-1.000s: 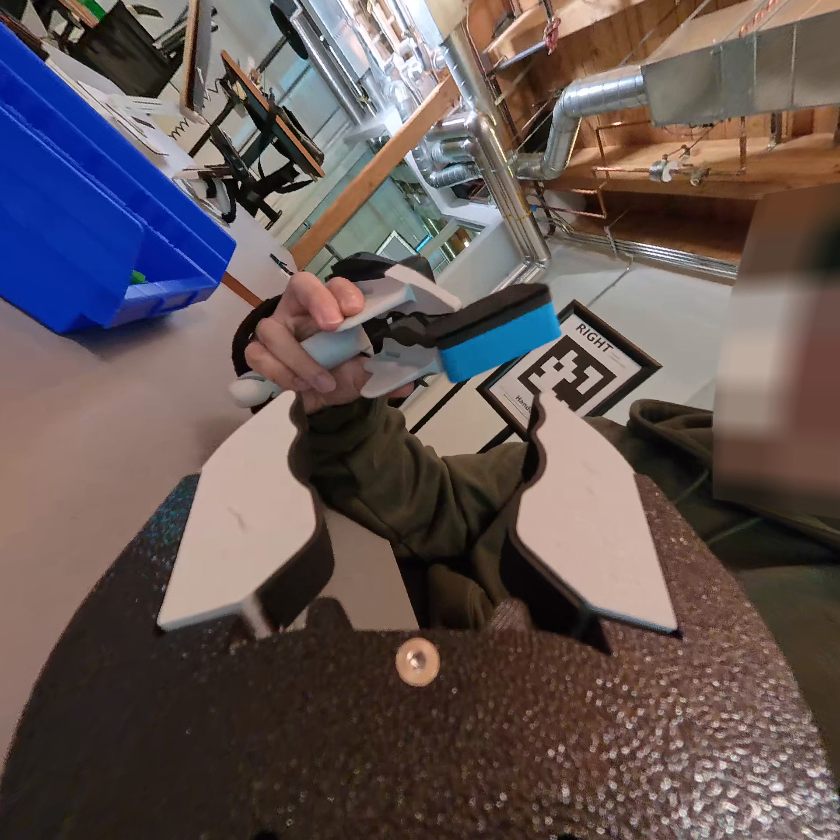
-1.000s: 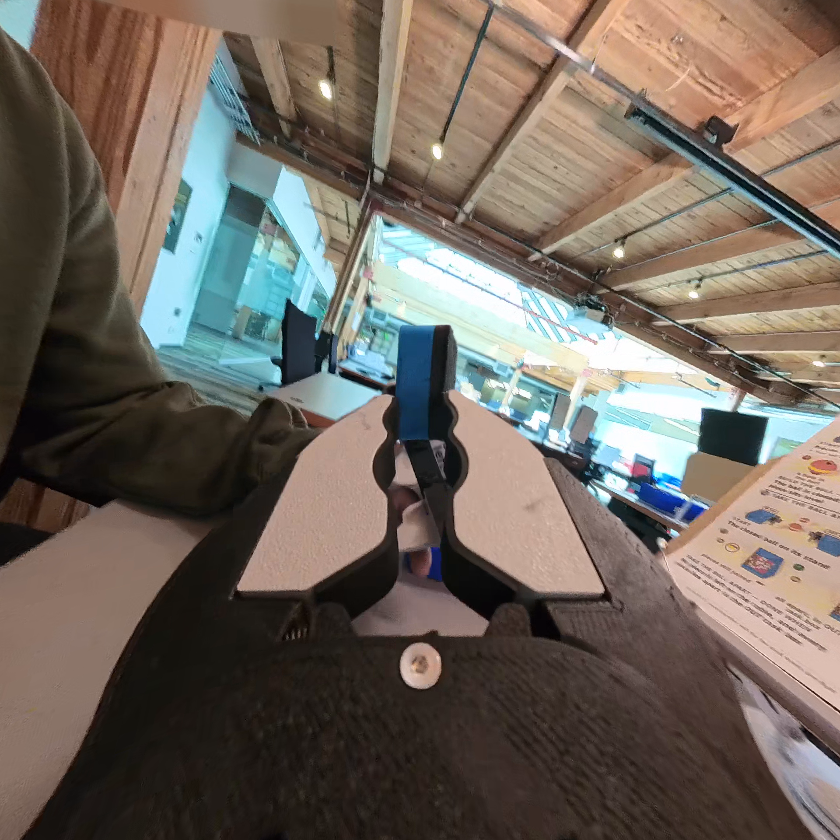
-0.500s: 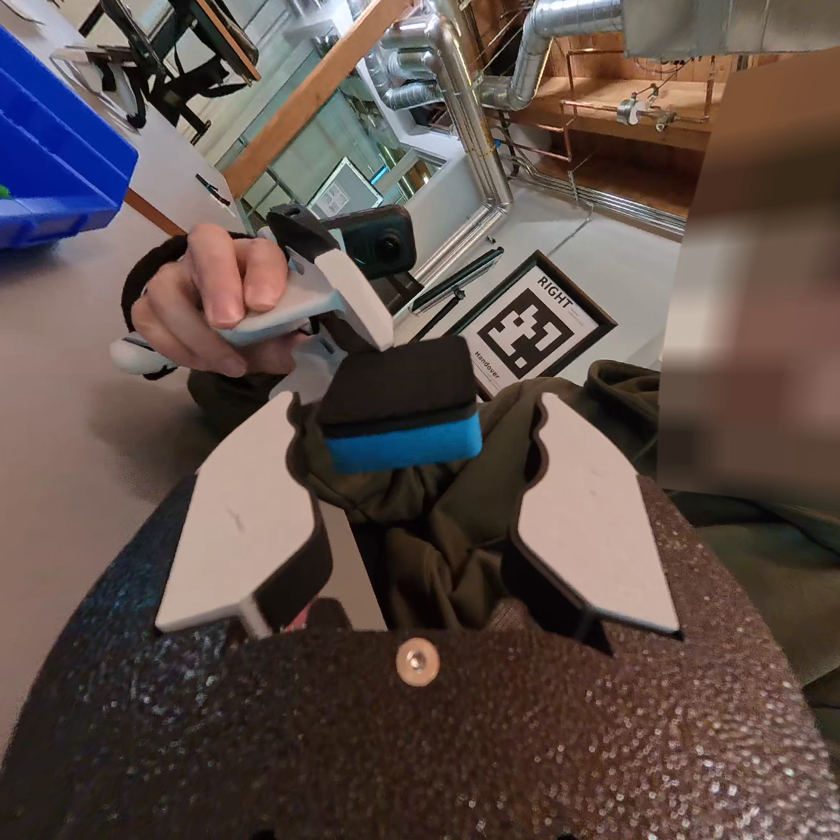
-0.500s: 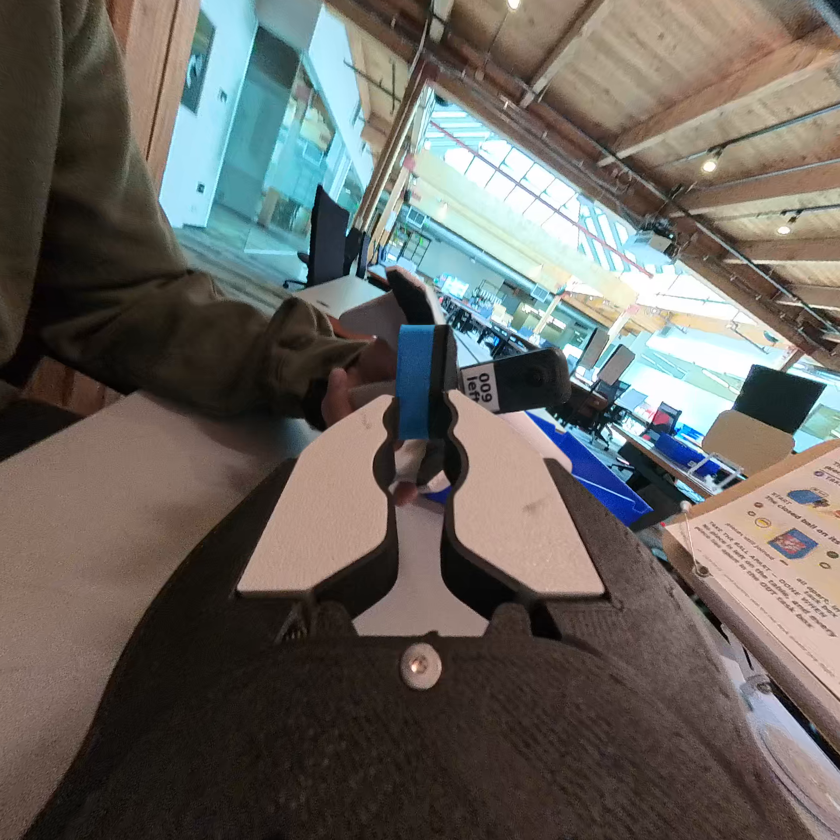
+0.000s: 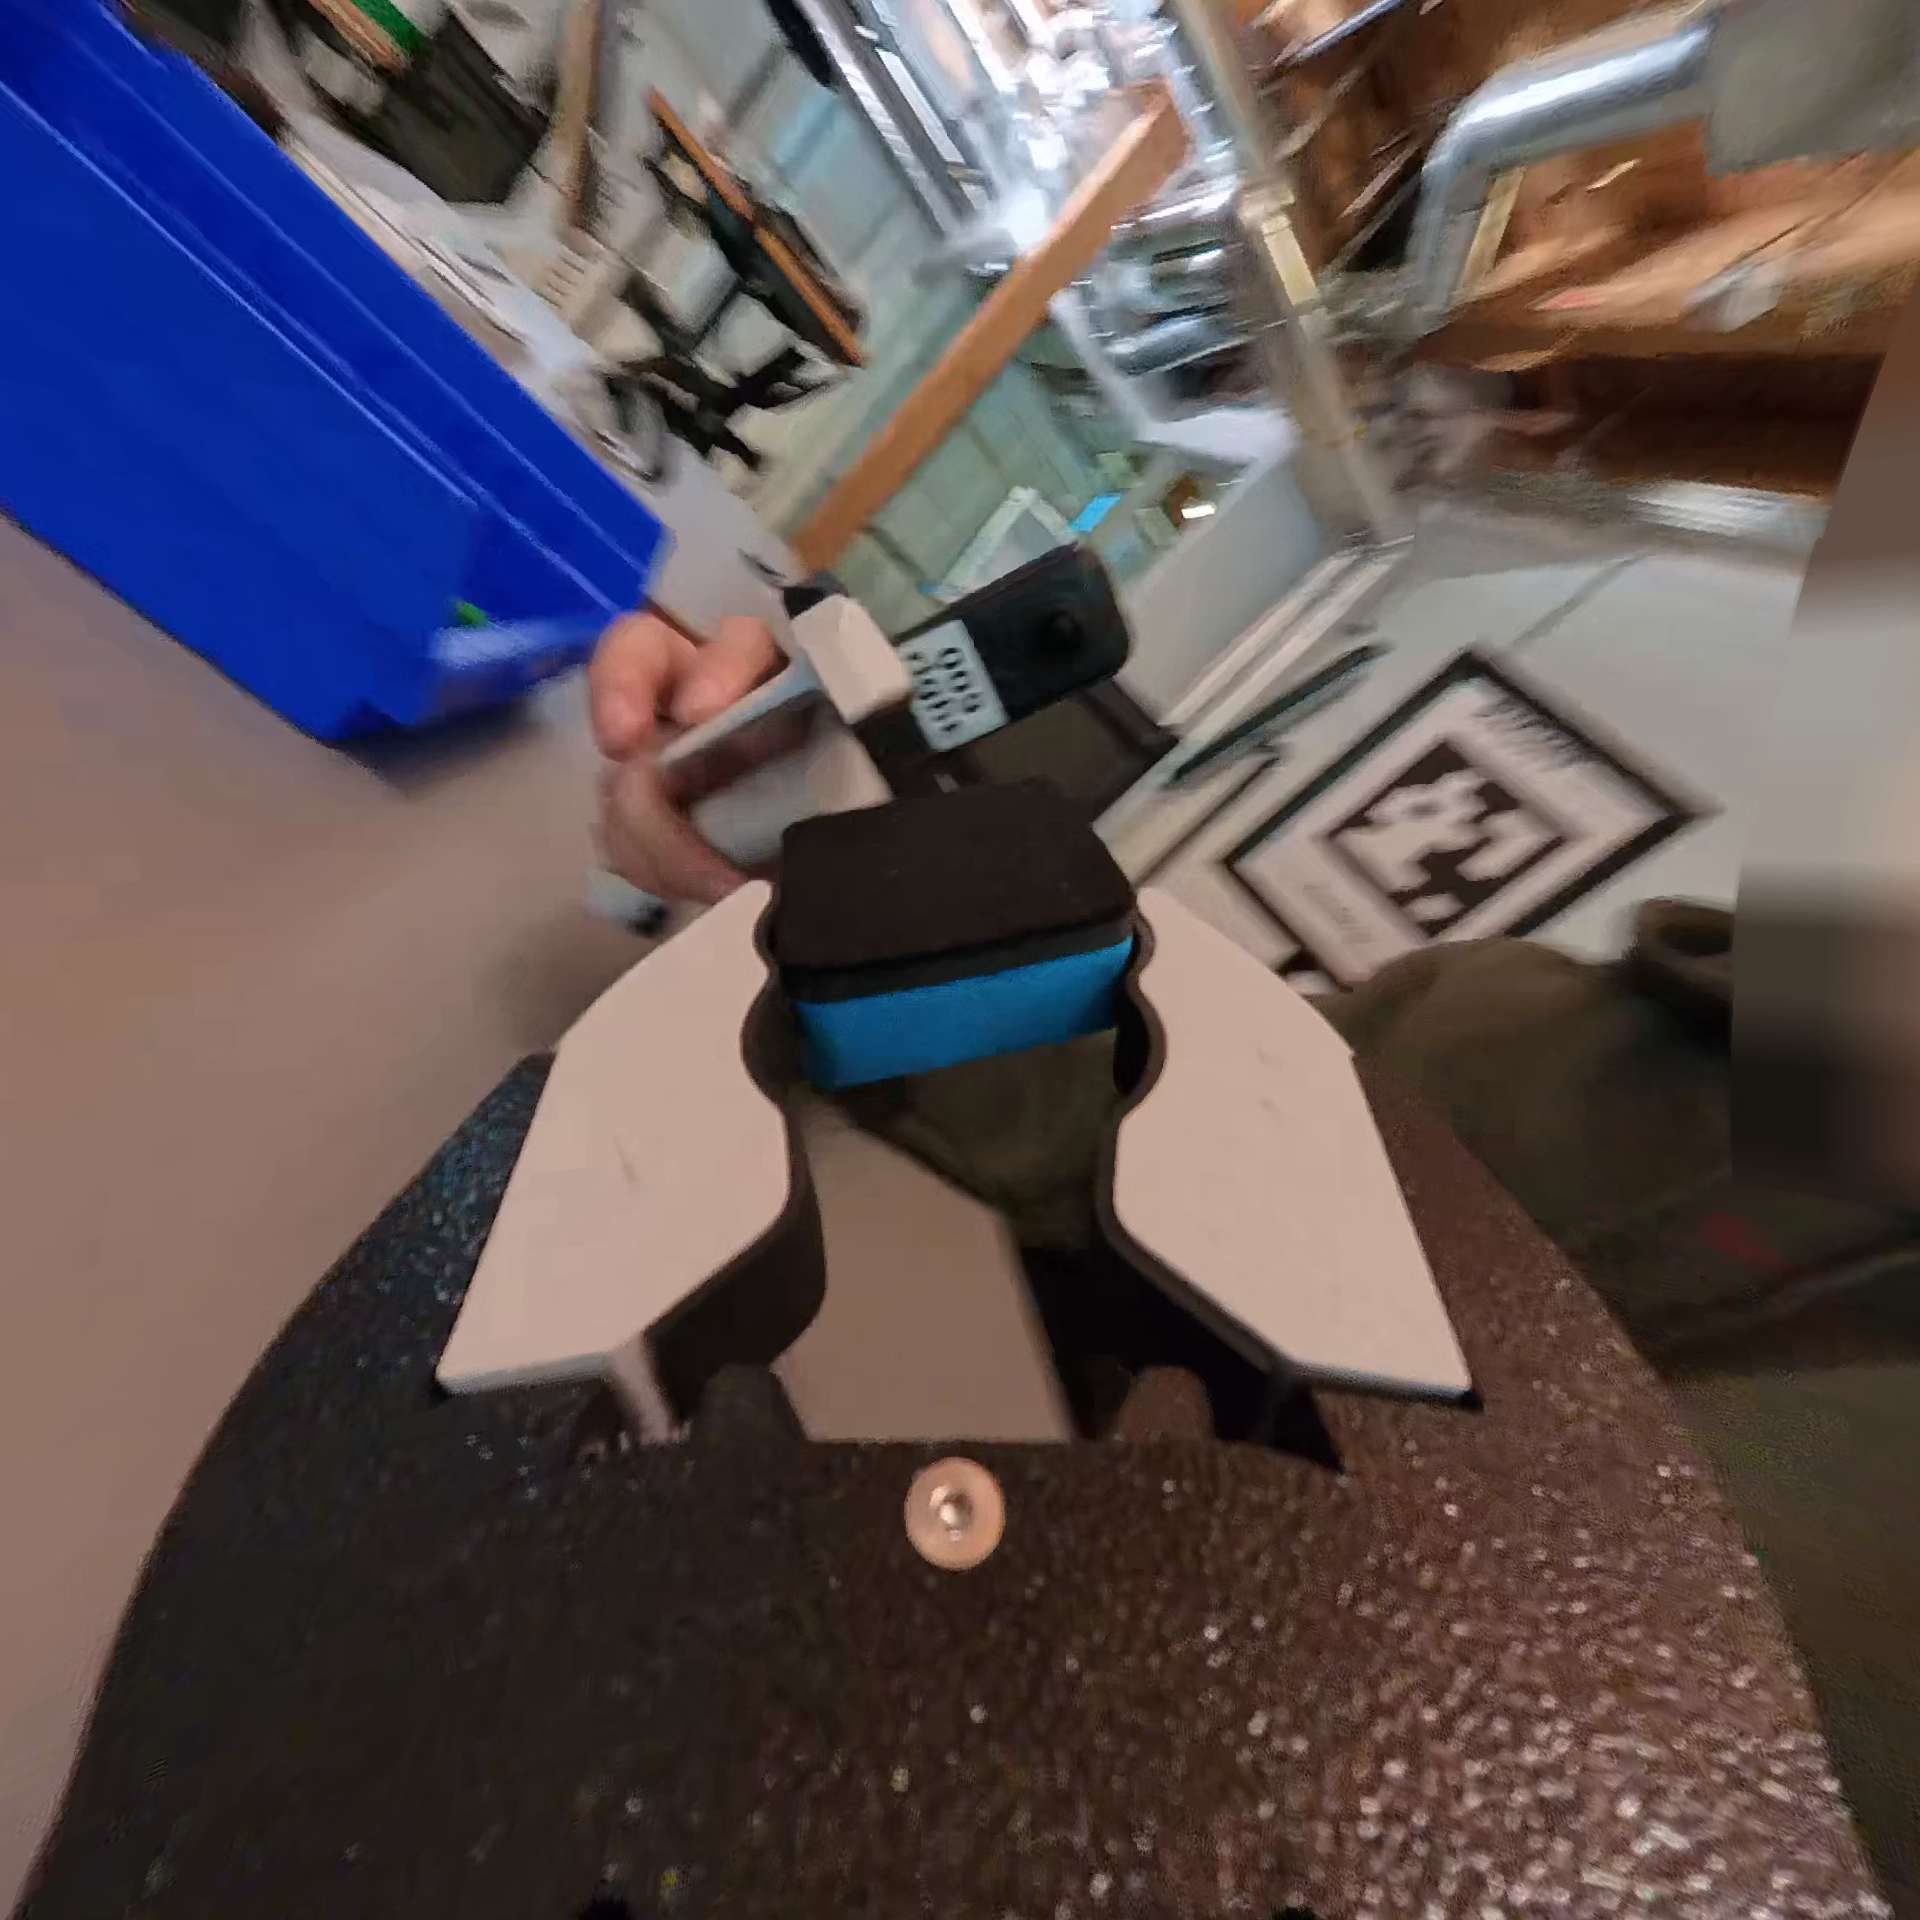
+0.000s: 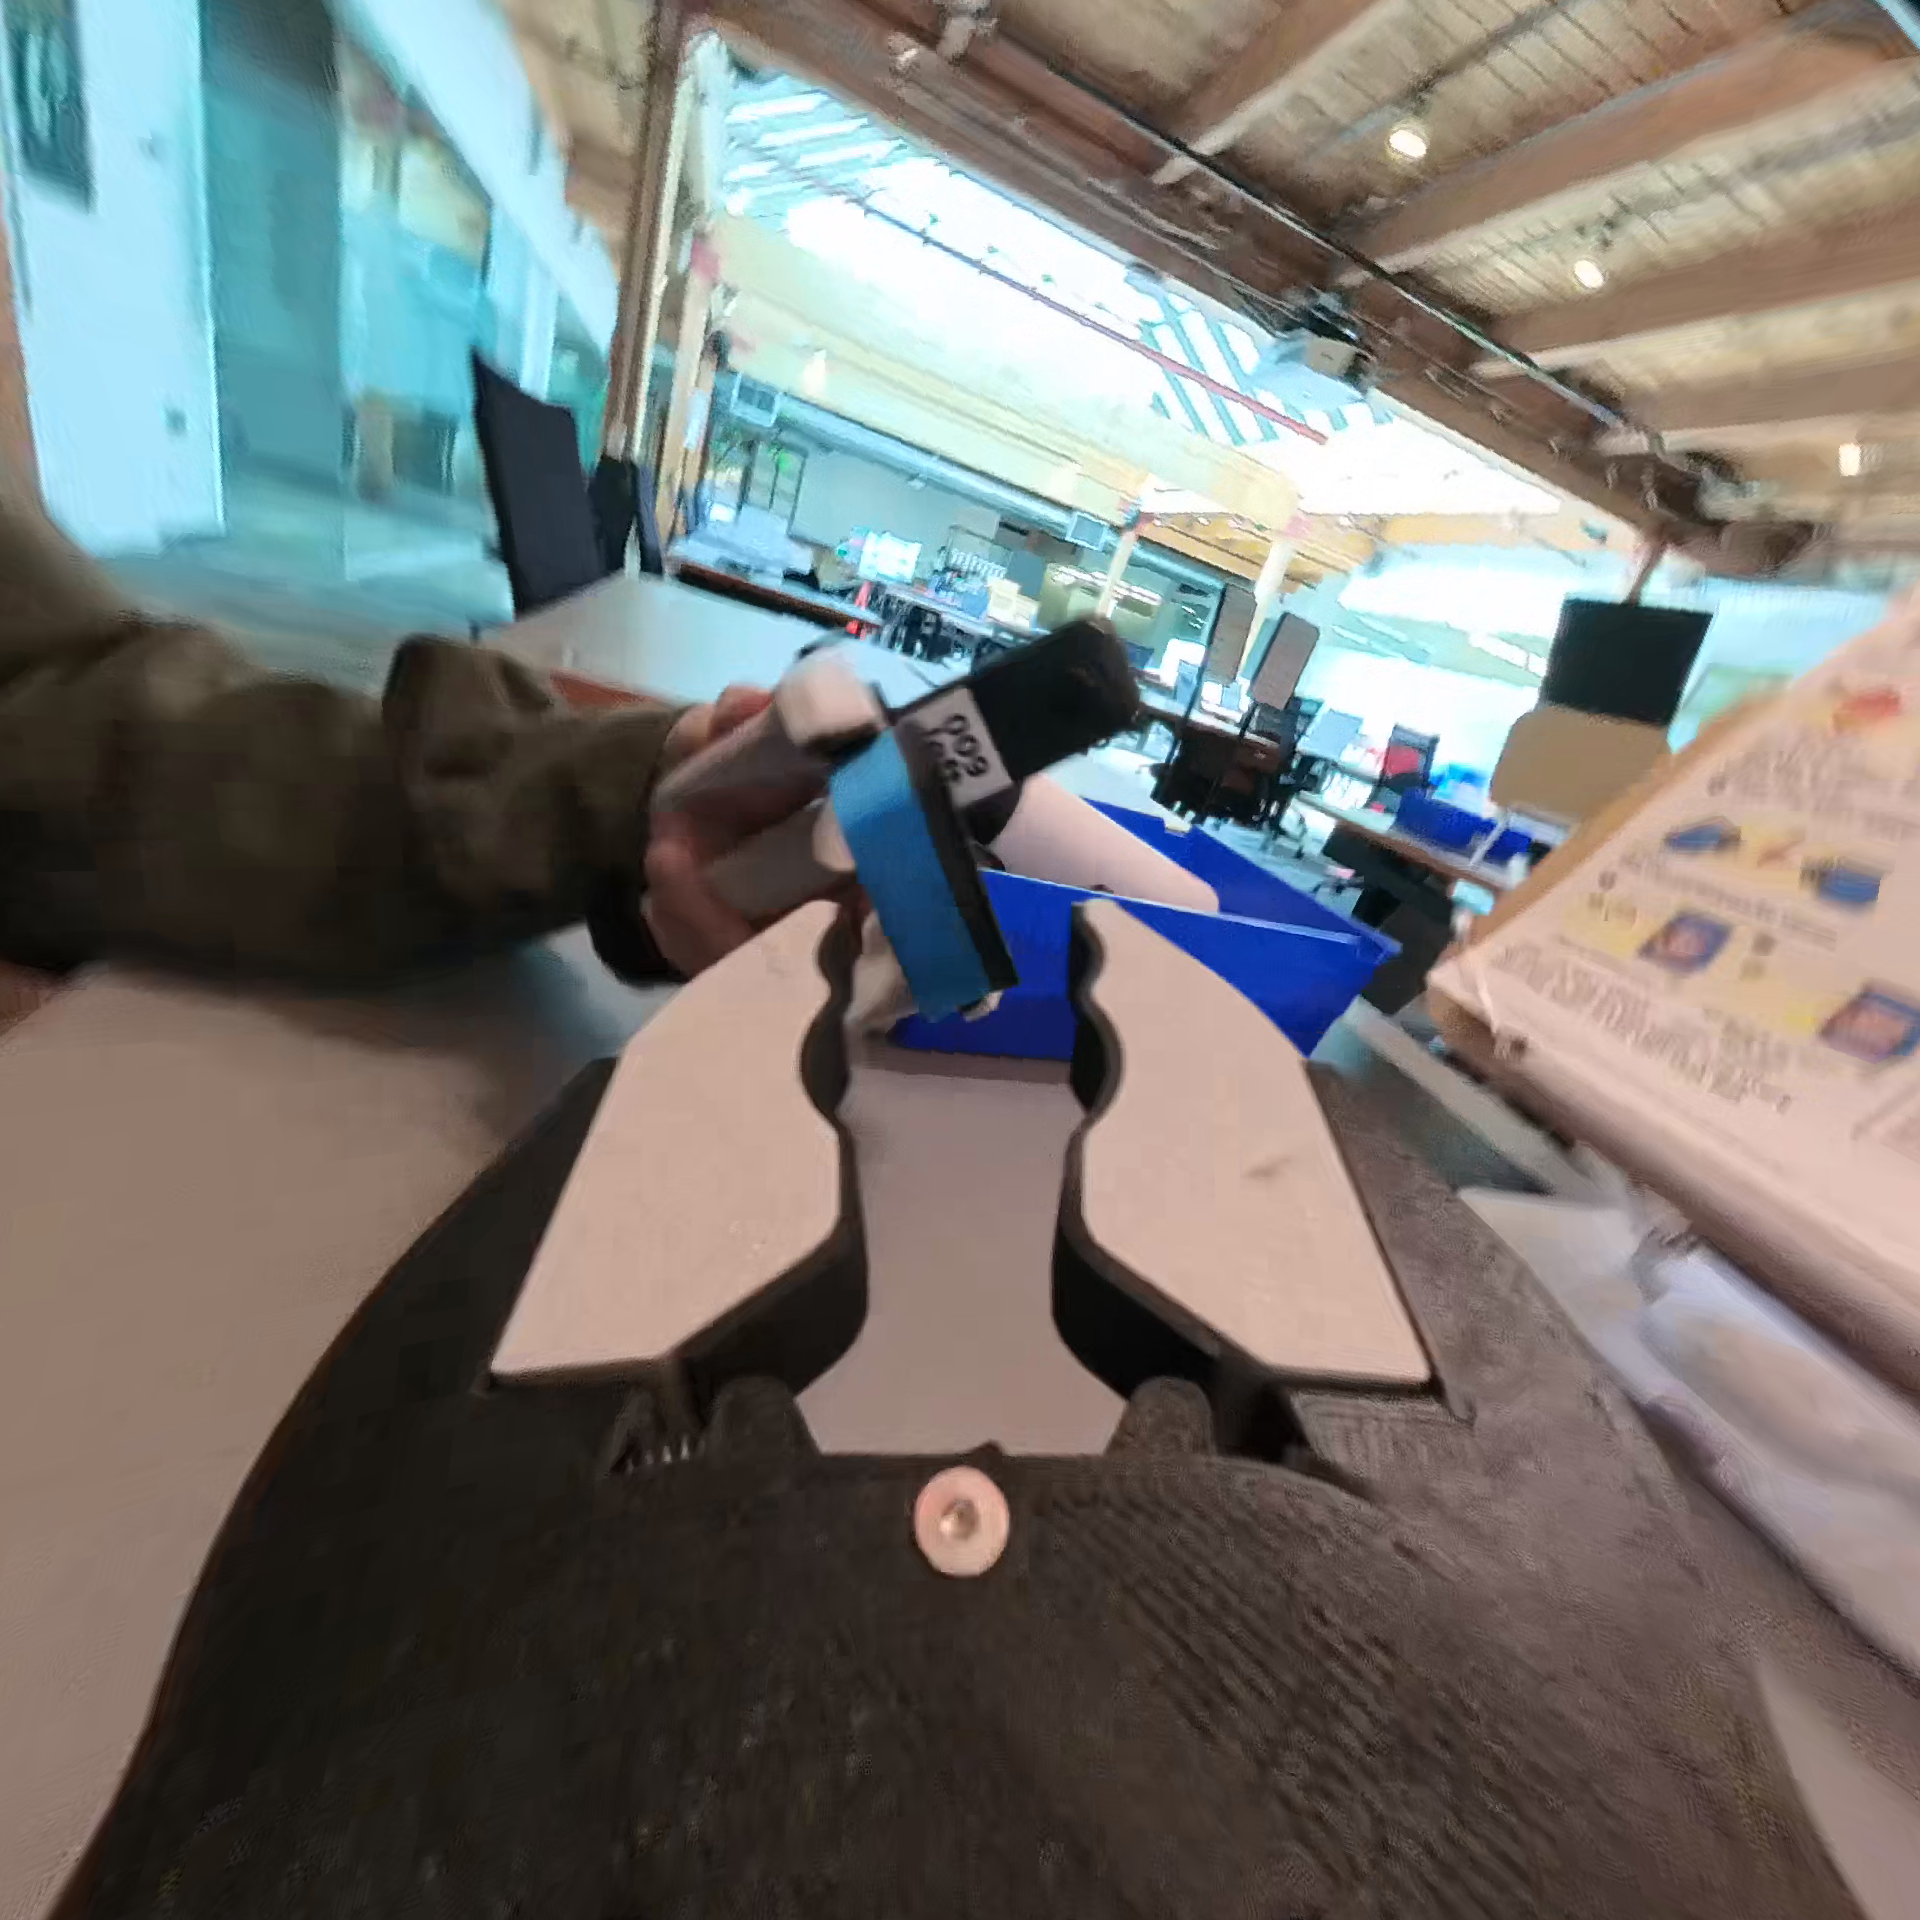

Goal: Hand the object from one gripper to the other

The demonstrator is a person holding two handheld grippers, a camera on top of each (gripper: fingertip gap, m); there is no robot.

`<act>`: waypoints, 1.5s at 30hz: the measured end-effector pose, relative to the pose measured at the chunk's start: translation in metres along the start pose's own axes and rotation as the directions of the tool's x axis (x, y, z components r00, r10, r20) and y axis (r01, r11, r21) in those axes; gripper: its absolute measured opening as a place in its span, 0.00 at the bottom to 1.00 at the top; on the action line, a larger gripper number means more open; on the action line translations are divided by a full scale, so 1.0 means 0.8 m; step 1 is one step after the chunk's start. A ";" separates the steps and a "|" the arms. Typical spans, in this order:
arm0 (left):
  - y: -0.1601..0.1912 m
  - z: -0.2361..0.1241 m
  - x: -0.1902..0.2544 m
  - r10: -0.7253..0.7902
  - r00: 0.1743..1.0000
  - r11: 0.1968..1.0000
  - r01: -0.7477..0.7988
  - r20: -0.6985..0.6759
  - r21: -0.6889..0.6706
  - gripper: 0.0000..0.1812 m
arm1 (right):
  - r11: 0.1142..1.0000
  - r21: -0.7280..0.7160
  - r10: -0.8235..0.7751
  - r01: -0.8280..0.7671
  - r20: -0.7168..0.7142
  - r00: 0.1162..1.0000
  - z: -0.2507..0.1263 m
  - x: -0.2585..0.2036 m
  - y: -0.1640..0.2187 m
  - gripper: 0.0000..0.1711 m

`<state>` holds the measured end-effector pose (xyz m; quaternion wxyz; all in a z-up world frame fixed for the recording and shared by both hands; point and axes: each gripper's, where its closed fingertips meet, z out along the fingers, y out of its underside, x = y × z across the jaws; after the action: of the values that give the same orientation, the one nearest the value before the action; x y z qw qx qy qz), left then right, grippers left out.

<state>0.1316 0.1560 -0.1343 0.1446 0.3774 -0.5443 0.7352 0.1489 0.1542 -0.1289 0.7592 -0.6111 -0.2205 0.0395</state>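
The object is a block eraser (image 5: 951, 1023) with a black felt top and a blue foam side. In the left wrist view my left gripper (image 5: 948, 935) is shut on it, its fingertips pressing the eraser's two ends. The right gripper (image 5: 831, 707), held in a hand, sits just behind the eraser. In the right wrist view my right gripper (image 6: 961, 920) is open. The tilted eraser (image 6: 904, 873) hangs in the gap at its tips without touching the fingers (image 6: 707, 1143), gripped by the left gripper (image 6: 821, 727).
A blue bin (image 5: 260, 416) stands on the grey table (image 5: 208, 1039) at the left; it also shows in the right wrist view (image 6: 1195, 956). A framed black-and-white marker card (image 5: 1455, 831) stands to the right. A printed sheet (image 6: 1714, 883) leans at the right.
The eraser came between my left fingers and they shut on it. My right gripper opened and let go, and the eraser now tilts free of it.
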 end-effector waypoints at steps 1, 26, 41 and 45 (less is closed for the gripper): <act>-0.003 -0.003 -0.010 0.113 0.990 0.994 -0.113 0.087 0.000 0.33 | 0.993 0.018 0.117 -0.117 -0.027 0.993 -0.001 0.011 0.000 0.30; -0.007 -0.025 -0.007 0.505 0.732 0.839 -0.540 0.457 -0.062 0.47 | 0.915 0.051 0.391 -0.401 0.142 0.909 0.024 -0.009 0.008 0.13; -0.012 -0.032 0.008 0.508 0.762 0.831 -0.556 0.402 0.006 0.15 | 0.908 0.036 0.403 -0.418 0.196 0.894 0.030 -0.025 0.010 0.14; -0.011 -0.032 0.014 0.554 0.739 0.804 -0.594 0.384 -0.018 0.12 | 0.890 0.031 0.439 -0.455 0.214 0.873 0.030 -0.027 0.010 0.14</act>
<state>0.1195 0.1801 -0.1234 -0.2148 0.3297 -0.6113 0.6866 0.1220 0.1714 -0.1390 0.7270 -0.6075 -0.1470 0.2842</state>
